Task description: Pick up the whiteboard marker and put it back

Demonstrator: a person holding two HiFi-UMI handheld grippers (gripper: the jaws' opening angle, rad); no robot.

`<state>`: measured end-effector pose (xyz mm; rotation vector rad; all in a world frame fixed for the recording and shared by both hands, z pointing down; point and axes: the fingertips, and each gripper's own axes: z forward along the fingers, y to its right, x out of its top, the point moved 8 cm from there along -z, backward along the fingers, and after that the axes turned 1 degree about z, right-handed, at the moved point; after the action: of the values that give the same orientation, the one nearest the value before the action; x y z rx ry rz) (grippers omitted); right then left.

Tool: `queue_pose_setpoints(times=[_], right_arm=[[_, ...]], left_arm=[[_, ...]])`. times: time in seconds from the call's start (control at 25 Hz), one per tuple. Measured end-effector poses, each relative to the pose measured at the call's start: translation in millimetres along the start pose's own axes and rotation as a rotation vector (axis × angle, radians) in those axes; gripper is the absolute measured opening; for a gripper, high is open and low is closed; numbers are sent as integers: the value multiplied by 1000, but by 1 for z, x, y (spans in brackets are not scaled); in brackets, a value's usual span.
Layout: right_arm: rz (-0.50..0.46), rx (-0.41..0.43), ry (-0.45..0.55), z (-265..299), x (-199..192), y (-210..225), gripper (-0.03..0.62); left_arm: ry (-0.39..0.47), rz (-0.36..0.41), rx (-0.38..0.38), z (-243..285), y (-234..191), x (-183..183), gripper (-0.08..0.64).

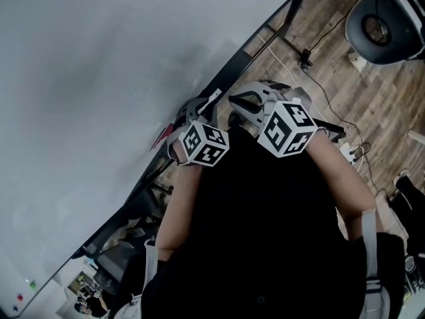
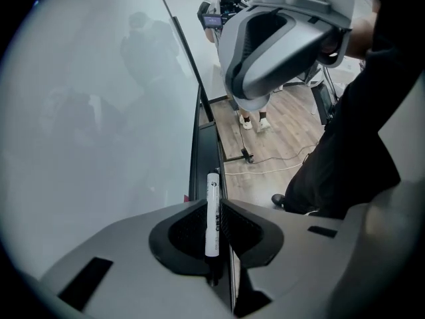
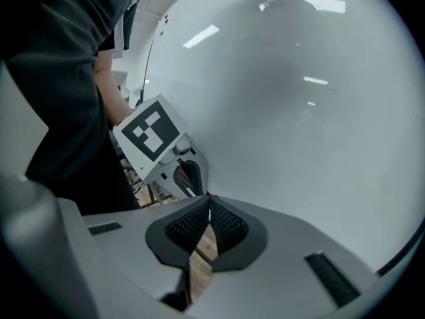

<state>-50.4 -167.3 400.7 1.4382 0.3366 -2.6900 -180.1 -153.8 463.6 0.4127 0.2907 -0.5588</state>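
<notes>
The left tool (image 2: 214,203) is clamped on the one white whiteboard marker (image 2: 212,208), which points out along its jaws, close to the dark ledge (image 2: 202,145) at the lower edge of the whiteboard (image 2: 99,111). The right tool (image 3: 208,203) is closed, its jaws meeting on nothing. One small red thing (image 1: 161,137) sits by the ledge, too small to identify.

Item count, all views: whiteboard marker (image 2: 212,211) ×1; whiteboard (image 1: 99,78) ×1; tongs ×2, namely left tongs (image 2: 214,203) and right tongs (image 3: 207,206); square-marker cubes ×2, namely left cube (image 1: 204,145) and right cube (image 1: 287,128), one per tongs; background person (image 2: 219,8) ×1, in the left gripper view only
</notes>
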Motion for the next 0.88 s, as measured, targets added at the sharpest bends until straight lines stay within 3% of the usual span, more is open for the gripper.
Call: queue_pose_setpoints(times=[0.32,0.88], right_arm=[[-19,14,-9,0,1,-9,20],[-13,5,1,-6,1,-18,20]], left_arm=[[-57,-33,16,7,0,-5,87],[-72,-53,-17,10,-1,-2,77]])
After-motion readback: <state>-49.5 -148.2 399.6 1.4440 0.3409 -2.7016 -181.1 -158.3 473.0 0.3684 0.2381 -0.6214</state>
